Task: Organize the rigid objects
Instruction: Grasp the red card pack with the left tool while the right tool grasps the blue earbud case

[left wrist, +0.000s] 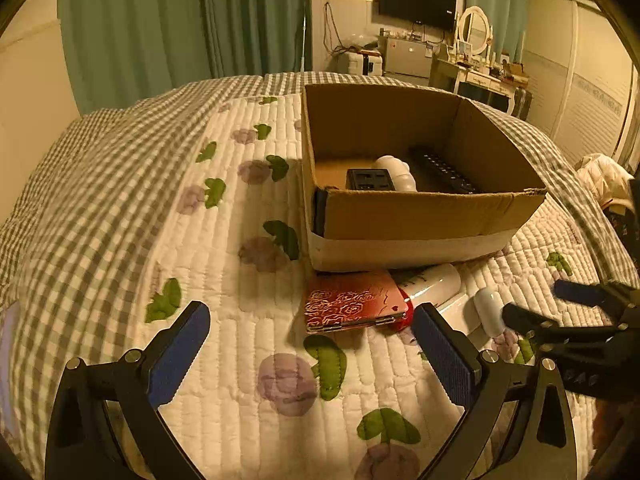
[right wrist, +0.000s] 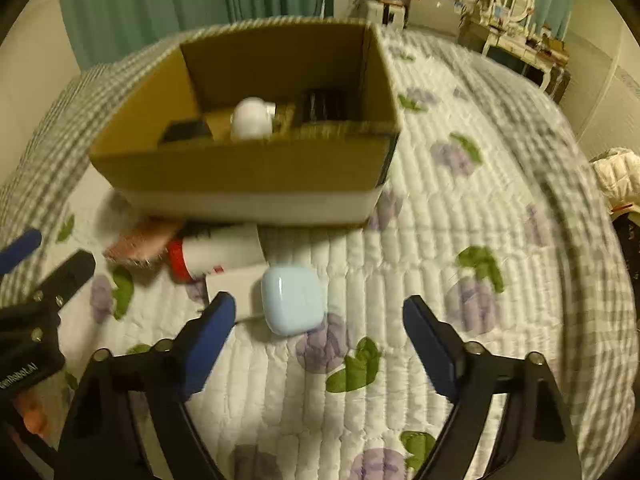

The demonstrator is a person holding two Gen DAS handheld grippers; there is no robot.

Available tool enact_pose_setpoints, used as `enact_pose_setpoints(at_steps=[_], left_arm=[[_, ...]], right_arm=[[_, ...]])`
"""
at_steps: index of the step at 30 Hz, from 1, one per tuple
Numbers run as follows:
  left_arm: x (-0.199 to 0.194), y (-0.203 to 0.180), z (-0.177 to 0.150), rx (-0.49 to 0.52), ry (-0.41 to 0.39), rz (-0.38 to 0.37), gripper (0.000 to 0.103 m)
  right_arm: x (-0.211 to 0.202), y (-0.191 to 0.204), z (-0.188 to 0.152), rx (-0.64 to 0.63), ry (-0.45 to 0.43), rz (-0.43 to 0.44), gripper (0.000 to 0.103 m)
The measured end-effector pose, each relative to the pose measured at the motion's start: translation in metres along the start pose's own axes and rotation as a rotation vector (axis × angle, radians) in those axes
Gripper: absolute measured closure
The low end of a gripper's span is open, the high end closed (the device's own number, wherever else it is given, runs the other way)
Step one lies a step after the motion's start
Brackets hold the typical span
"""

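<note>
A cardboard box (left wrist: 424, 216) (right wrist: 248, 168) stands on the quilted bed and holds a white pipe elbow (left wrist: 396, 172) (right wrist: 250, 118), a black socket block (left wrist: 370, 180) and a black power strip (left wrist: 444, 170). In front of it lie a red patterned case (left wrist: 352, 306) (right wrist: 140, 246), a white bottle with a red cap (left wrist: 434, 282) (right wrist: 220, 252), a white flat box (right wrist: 236, 284) and a pale blue earbud case (left wrist: 490, 310) (right wrist: 292, 300). My left gripper (left wrist: 312, 340) is open and empty, just short of the red case. My right gripper (right wrist: 316, 328) (left wrist: 528, 304) is open around the near side of the earbud case.
The bed has a floral quilt (left wrist: 248, 264) with a grey checked blanket (left wrist: 100, 184) at its left and far edges. Green curtains (left wrist: 180, 20), a wall TV (left wrist: 418, 2) and a dressing table (left wrist: 480, 68) stand beyond the bed. A white jacket (left wrist: 604, 180) lies at the right.
</note>
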State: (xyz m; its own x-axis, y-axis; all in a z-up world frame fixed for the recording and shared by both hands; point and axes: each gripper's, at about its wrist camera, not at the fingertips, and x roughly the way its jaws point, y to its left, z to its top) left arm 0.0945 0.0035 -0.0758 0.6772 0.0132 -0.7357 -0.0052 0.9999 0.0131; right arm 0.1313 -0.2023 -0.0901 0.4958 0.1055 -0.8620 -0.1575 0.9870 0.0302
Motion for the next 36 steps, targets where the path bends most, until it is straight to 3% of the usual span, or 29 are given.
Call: enact_pose_setpoints(at_steps=[7,11,16,23,29,32,34,36], left_arm=[[0.023,-0.002,-0.008,-0.019,0.026,-0.032,0.000],[0.027,-0.003,-0.004,-0.006,0.006,-0.051,0.000],[0.026,-0.014,-0.010,0.075,0.009,-0.036,0.000],[0.041,-0.018,-0.027,0.185,0.025,0.045,0.000],[0.046,-0.029,-0.013,0.329,-0.027,0.071,0.018],[0.055,-0.037,-0.010,0.400,-0.016,0.048,0.035],[0.061,-0.042,-0.011,0.420,0.004,0.037,0.060],[0.063,-0.045,-0.012,0.442,-0.006,0.046,0.064]], right_arm=[[0.034,0.007,-0.003,-0.015,0.047,0.024,0.041],[0.038,0.006,-0.003,-0.011,0.028,0.020,0.063],[0.035,0.015,-0.005,-0.054,-0.018,-0.064,0.069],[0.024,0.004,-0.006,0.005,-0.037,-0.043,0.076],[0.024,0.003,-0.009,0.019,-0.026,-0.040,0.076],[0.025,0.002,-0.008,0.019,-0.023,-0.040,0.076],[0.025,0.000,-0.007,0.028,-0.020,-0.036,0.076],[0.026,-0.001,-0.007,0.035,-0.017,-0.041,0.076]])
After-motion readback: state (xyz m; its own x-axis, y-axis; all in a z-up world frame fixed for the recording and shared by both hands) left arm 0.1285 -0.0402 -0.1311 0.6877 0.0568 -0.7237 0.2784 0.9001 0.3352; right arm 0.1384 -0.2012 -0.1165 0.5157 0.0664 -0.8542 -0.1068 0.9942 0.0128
